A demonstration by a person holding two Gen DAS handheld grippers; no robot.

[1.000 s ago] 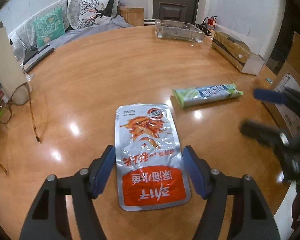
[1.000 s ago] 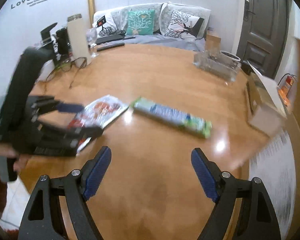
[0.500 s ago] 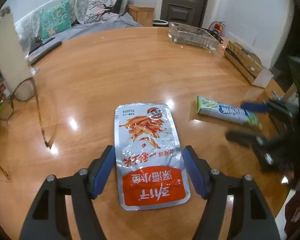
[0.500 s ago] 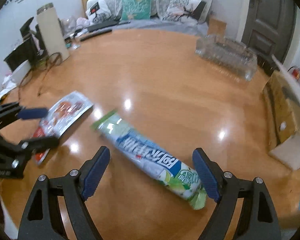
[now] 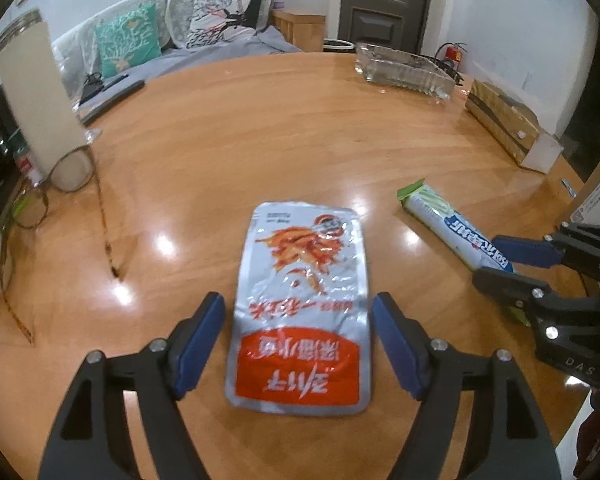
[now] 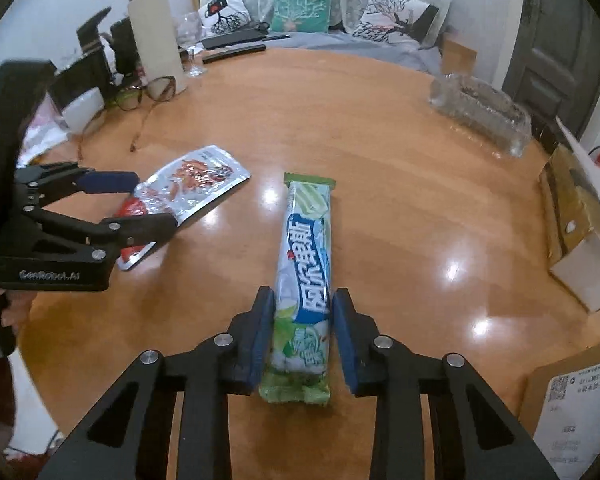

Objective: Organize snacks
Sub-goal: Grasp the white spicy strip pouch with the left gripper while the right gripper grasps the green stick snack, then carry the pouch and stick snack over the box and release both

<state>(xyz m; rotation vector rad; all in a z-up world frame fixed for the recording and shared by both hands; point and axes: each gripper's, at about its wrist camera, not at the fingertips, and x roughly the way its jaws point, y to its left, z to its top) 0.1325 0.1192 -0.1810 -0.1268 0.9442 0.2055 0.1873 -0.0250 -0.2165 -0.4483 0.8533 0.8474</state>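
Fingers of the right gripper [image 6: 303, 330] stand narrowly apart on either side of the biscuit roll's [image 6: 306, 272] near end, pads close against the wrapper or just touching it; no squeeze shows in the film, so the grip does not look made yet. The roll lies flat on the worktop [image 6: 380, 152], pointing away from the gripper. To do this step well, I judge the fingers should close evenly across the roll's width, low enough to catch the round body rather than the flat crimped end, and only firmly enough to lift: biscuits inside may crack under a hard pinch.

Left of the roll, the left gripper [image 5: 298, 344] hangs wide open astride the red end of the silver pouch [image 5: 300, 300], its fingers [image 5: 198, 346] clear of both edges. The pouch is thin and limp and lies flat, so closing from the sides would likely buckle it; a tilt to get one finger under an edge seems wiser.

Beyond the roll, far right on the worktop, sits a clear tray [image 6: 480, 112], perhaps the place for the snacks. Glasses [image 6: 144, 94] and a flask [image 6: 156, 36] stand far left.
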